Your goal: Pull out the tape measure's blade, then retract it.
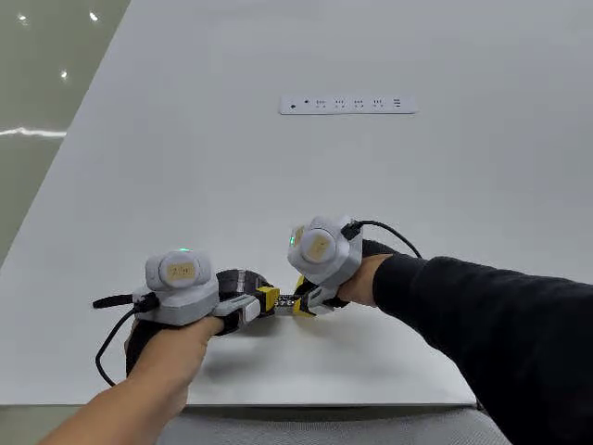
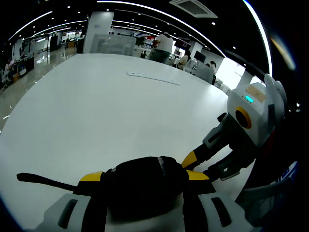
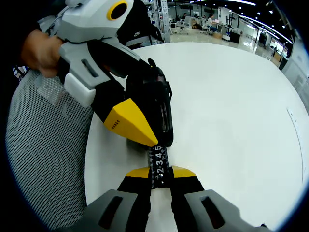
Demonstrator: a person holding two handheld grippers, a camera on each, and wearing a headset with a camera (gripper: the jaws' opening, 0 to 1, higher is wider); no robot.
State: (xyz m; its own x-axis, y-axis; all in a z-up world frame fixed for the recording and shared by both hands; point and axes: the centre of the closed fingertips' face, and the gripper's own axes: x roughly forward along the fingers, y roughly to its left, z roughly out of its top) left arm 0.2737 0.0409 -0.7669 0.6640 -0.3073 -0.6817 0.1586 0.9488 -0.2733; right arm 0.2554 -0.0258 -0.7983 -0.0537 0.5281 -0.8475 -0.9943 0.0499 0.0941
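A person at a wide white bench (image 1: 278, 167) holds a two-jaw gripper in each hand, the two close together near the bench's near edge. The left gripper (image 2: 145, 176), grey with yellow-tipped jaws, is clamped across a black, rounded tape measure case (image 2: 145, 193), with one jaw on each side of it. A short stretch of numbered blade (image 3: 158, 159) runs out of the case to the right gripper (image 3: 158, 174). Its yellow-tipped jaws are pinched almost together on the blade, where the numerals 2 to 5 can be read. A thin black strap (image 2: 43, 180) lies on the bench beside the left gripper's jaw. A long white power strip (image 1: 347, 105) lies well apart, toward the far side. A grey mesh chair back (image 3: 43, 159) stands just beside the bench edge.
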